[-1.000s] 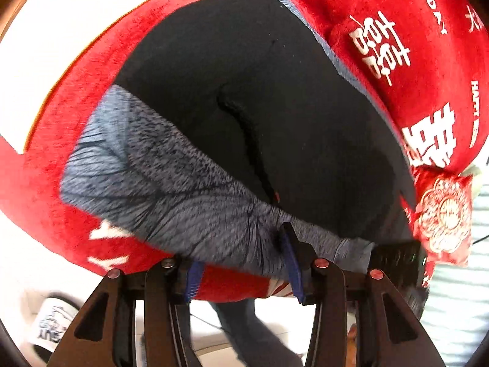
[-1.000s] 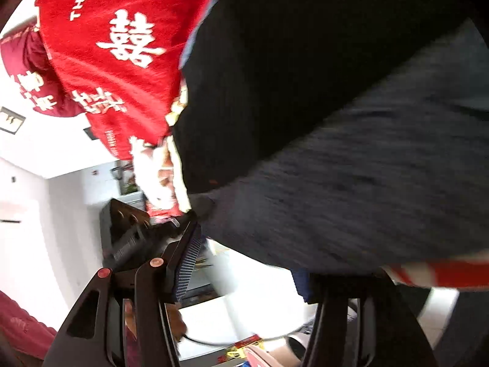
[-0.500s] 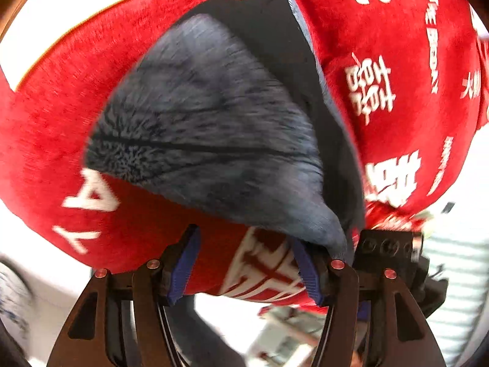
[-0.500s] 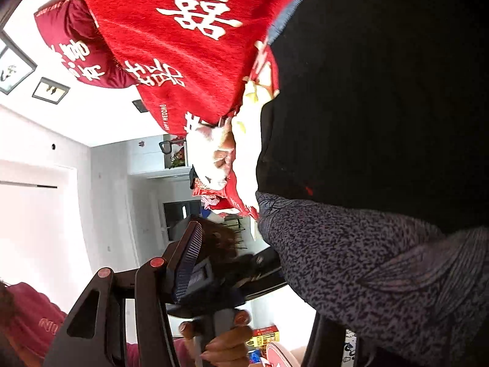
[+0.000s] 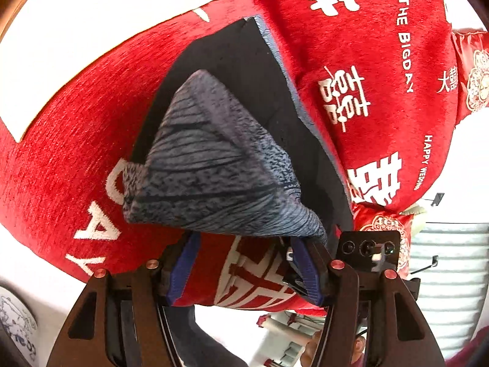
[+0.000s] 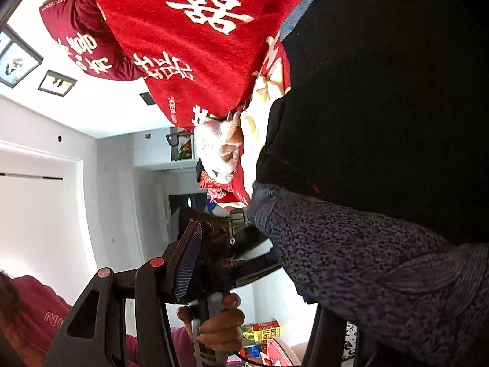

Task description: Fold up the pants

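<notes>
On my left gripper (image 5: 244, 263) the jaws stand spread wide, the two blue pads (image 5: 183, 266) well apart, with red cloth showing in the gap between them. The gray, speckled inner side of the pants (image 5: 211, 165) hangs over the tips of the fingers; its lower edge drapes across both pads, and the right-hand pad looks to be touching the fabric where it bunches into a corner. I cannot tell from this view whether that corner is caught on the finger or only lying against it. Nothing is pinched between the pads.

On my right gripper (image 6: 253, 263) only the left finger with its ribbed blue pad (image 6: 188, 263) shows clear; the other finger is buried under the gray fabric of the pants (image 6: 366, 263), so I cannot tell how far those jaws are apart or whether they bite the cloth.

Further out, the pants lie as a black panel (image 5: 244, 70) on the red blanket (image 5: 382, 61) with white characters, the gray flap turned back over the black. Beside the right gripper, my other gripper's handle is held in a hand (image 6: 220, 327). A red pillow (image 6: 91, 46) lies beyond the blanket.
</notes>
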`<state>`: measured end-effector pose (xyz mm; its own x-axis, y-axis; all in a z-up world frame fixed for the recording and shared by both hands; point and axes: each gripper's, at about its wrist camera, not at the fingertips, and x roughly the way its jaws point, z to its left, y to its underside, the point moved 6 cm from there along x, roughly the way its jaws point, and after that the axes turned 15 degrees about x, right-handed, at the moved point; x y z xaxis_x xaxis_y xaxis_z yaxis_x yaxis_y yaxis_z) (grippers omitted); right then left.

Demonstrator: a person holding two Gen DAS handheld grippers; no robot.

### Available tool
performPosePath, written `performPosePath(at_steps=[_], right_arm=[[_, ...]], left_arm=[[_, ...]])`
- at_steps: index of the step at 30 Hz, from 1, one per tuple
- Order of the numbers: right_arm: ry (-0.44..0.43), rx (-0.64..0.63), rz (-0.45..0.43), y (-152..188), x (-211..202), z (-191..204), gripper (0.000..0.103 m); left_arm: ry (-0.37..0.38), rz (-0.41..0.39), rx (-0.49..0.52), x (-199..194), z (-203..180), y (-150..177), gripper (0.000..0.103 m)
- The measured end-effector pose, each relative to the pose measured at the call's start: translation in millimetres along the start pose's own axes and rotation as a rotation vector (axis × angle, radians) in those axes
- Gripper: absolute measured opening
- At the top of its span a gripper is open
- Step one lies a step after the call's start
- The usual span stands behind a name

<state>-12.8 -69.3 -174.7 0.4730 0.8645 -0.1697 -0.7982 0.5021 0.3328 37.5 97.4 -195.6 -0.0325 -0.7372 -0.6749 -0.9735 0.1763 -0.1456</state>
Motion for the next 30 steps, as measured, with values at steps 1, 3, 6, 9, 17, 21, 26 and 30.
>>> performPosePath(at_steps=[1, 3, 6, 9, 17, 21, 26, 30], right_arm=[[0.008, -0.005, 0.003, 0, 0, 1, 0.059], [0.001, 0.010, 0.002, -1, 0, 0, 0.059], [-0.002, 0.024, -0.001, -4, -1, 0, 0.059], [0.006, 0.021, 0.017, -1, 2, -2, 0.059], [0.017, 0.039, 0.039, 1, 6, -6, 0.059], [0.040, 0.029, 0.046, 2, 8, -6, 0.059], [0.160, 0.025, -0.013, 14, -21, -19, 0.059], [0.258, 0.124, -0.174, 25, -91, -54, 0.059]], left_arm=[[0.009, -0.005, -0.015, -3, 1, 2, 0.062], [0.019, -0.013, -0.037, -12, 4, 7, 0.062], [-0.007, -0.021, -0.049, -26, 10, 12, 0.062], [-0.004, -0.045, -0.079, -31, 19, 6, 0.062], [0.014, -0.035, -0.117, -7, 18, 4, 0.062], [0.002, -0.060, -0.138, 3, 20, -2, 0.062], [-0.162, -0.023, -0.016, 6, 16, -9, 0.044], [-0.226, 0.040, 0.037, 11, 17, -8, 0.044]])
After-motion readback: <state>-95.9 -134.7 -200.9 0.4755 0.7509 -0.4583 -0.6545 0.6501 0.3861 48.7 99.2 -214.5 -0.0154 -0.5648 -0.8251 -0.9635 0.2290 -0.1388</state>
